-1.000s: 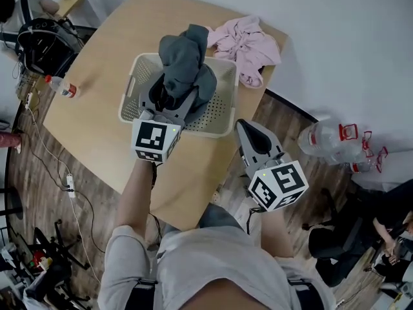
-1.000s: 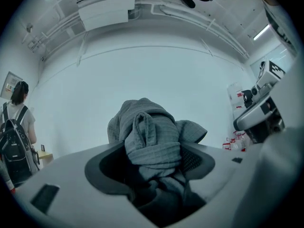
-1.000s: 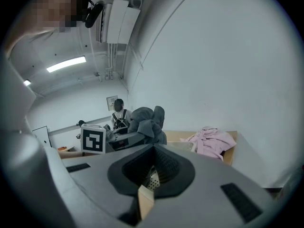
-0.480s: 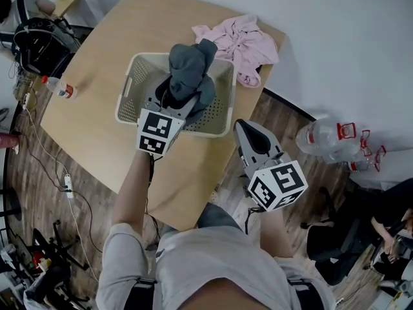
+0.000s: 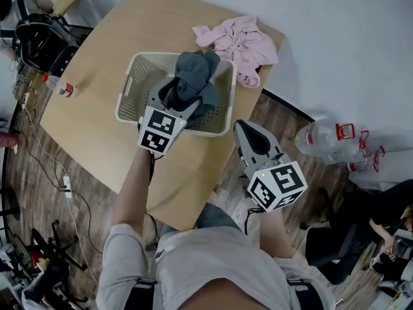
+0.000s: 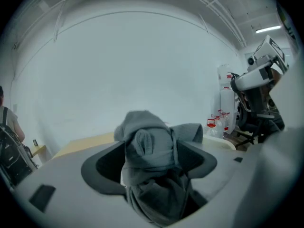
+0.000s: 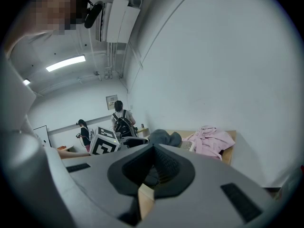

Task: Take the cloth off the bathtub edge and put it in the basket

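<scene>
The bunched dark-grey cloth sits between the fingers of my left gripper, and both are directly over the inside of the cream perforated plastic basket. Its lower folds look to be already inside the basket walls. Those fingers are spreading, about as wide as they go, and the cloth looks slack between them rather than pinched. It is heaped along the line of the fingers, toward the basket's far rim. My right gripper is well apart, off the near edge of the light wooden worktop, with its fingers together and empty, so I judge the left finishes this alone. I count one grey cloth, one basket, one crumpled pink garment and two grippers.
</scene>
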